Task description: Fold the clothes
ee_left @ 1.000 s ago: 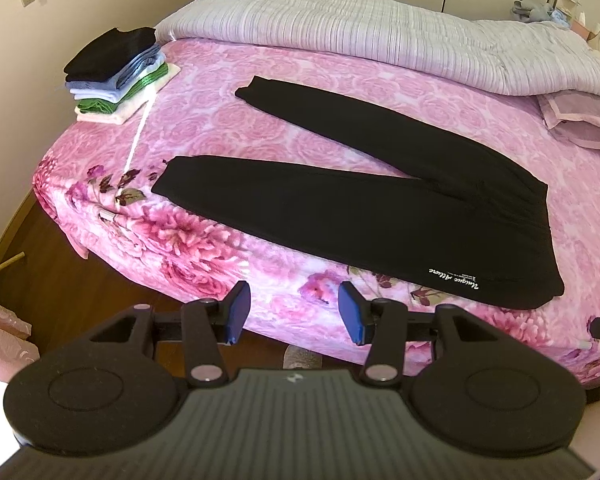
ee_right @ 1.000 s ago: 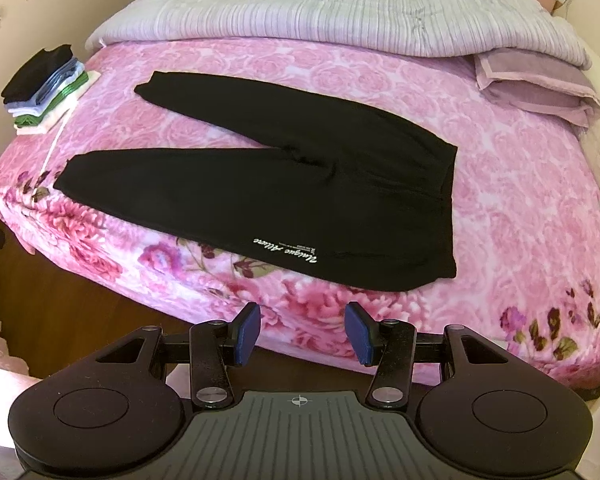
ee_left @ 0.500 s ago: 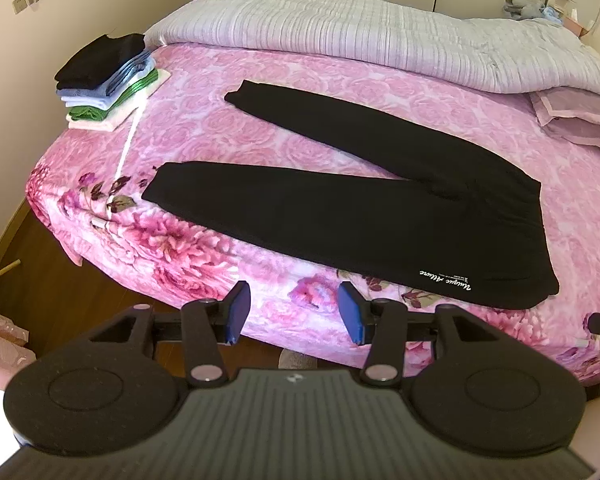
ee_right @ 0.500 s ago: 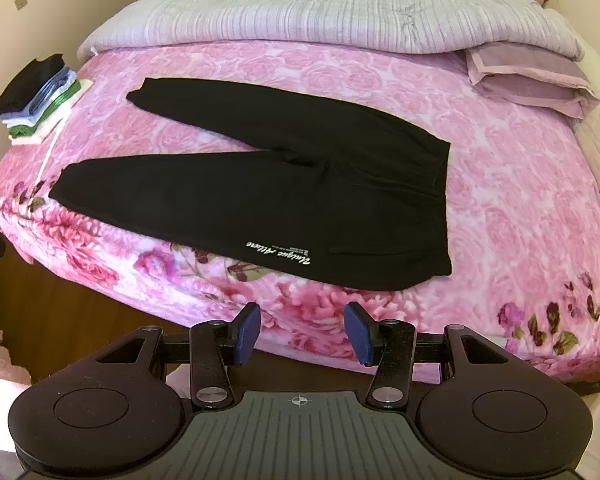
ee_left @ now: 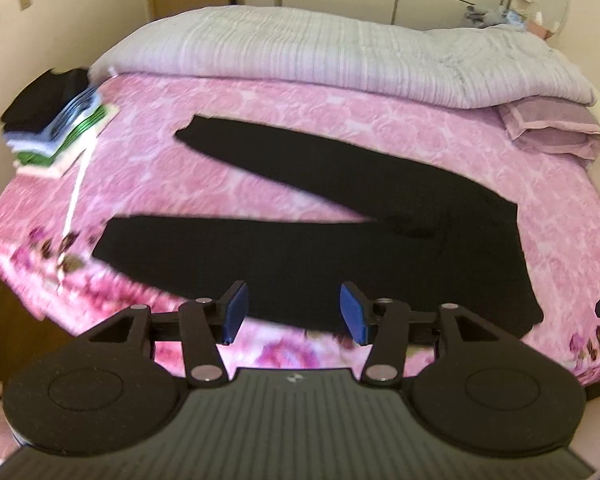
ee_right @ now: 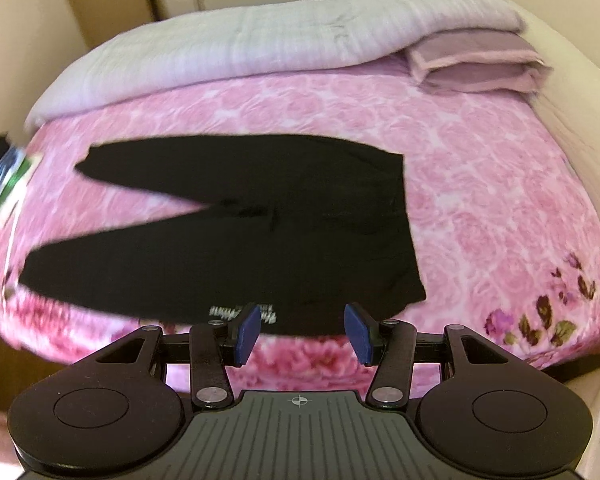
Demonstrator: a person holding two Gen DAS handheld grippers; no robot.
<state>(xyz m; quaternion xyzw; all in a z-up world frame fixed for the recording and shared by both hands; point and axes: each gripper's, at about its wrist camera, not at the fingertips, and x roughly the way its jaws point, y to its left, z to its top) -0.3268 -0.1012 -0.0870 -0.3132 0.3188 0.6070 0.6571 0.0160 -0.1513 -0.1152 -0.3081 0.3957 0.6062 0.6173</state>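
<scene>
A pair of black trousers (ee_left: 340, 248) lies flat on the pink floral bedspread (ee_left: 260, 176), legs spread to the left, waistband to the right. The trousers (ee_right: 260, 236) also show in the right wrist view, with white lettering (ee_right: 224, 312) at the near edge. My left gripper (ee_left: 294, 312) is open and empty, just above the near leg's front edge. My right gripper (ee_right: 302, 330) is open and empty, over the near edge of the trousers by the lettering and waistband corner. Both views are motion-blurred.
A stack of folded clothes (ee_left: 56, 120) sits at the bed's far left corner. A grey quilt (ee_left: 332, 56) lies along the head of the bed and a folded lilac blanket (ee_left: 552, 128) at the right. Wooden floor (ee_left: 4, 320) lies below the bed's near-left edge.
Both grippers have moved forward toward the bed, so the trousers' near edge now sits right at the fingertips. Both jaws stay open. The trousers have not moved.
</scene>
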